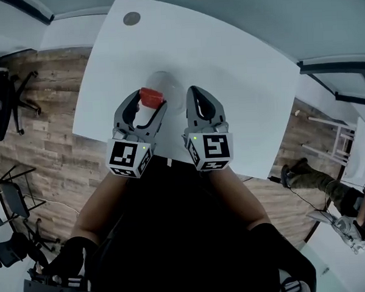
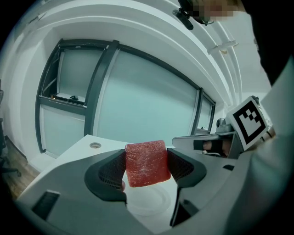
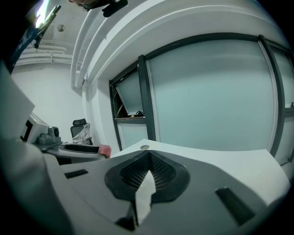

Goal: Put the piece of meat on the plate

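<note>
The desk (image 1: 240, 78) is big, white and smooth, with rounded corners. It stands on a floor (image 1: 47, 119) of brown wood planks. A small round grey cap (image 1: 131, 18) sits in the desk, far ahead of both grippers.

The plate (image 1: 172, 91) is round and see-through, so it is hard to spot on the white desk. It lies between the tips of the two grippers and reaches under the left one.

The person holds the two grippers side by side over the near edge of the desk, arms stretched forward. Both grippers are grey and shiny, with black dotted pads inside the jaws. Each has a cube with black and white squares at the back. Both point away from the person, and the left one leans a little toward the right one.

The left gripper (image 1: 149, 101) is closed on the piece of meat (image 2: 146, 163), one pad pressed on each side. The right gripper (image 1: 195, 94) holds nothing, and its jaws are pressed together.

The meat is a red block, a bit rough, with thin pale streaks. Its flat face looks almost square, so no side looks longer. That face points back along the left gripper, and its top edge tips a little. The plate shows just below it.
</note>
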`<state>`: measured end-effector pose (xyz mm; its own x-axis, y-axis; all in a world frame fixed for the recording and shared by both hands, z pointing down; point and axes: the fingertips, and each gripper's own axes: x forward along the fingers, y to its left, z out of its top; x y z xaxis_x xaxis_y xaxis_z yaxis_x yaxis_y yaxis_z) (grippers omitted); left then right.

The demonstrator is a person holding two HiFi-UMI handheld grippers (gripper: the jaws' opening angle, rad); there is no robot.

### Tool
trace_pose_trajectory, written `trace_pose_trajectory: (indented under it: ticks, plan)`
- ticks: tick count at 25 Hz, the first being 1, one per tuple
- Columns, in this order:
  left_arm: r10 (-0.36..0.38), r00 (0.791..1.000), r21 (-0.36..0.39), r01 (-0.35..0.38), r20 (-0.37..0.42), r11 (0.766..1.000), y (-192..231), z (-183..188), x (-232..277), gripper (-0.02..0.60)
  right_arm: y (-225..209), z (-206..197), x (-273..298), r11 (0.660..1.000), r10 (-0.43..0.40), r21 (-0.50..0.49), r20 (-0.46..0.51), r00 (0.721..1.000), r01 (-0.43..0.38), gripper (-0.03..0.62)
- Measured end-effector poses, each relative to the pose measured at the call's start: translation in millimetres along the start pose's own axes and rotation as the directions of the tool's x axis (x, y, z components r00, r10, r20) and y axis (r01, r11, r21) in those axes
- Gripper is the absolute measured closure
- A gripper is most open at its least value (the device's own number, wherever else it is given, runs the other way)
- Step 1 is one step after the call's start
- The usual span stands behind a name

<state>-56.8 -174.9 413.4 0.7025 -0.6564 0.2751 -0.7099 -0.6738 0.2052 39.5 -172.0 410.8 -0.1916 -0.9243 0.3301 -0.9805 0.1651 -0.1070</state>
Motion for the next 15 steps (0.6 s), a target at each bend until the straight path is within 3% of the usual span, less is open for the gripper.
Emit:
trace_pose_trajectory:
  ticks: [15]
  plan:
    - [0.011,0.996,0.005,-0.011,-0.088,1.000,-7.0,-21.7,20.0,0.298,-0.1,-22.3,12.7,0.996,0.087,0.012,-0.060,0.994,-0.086,0.591]
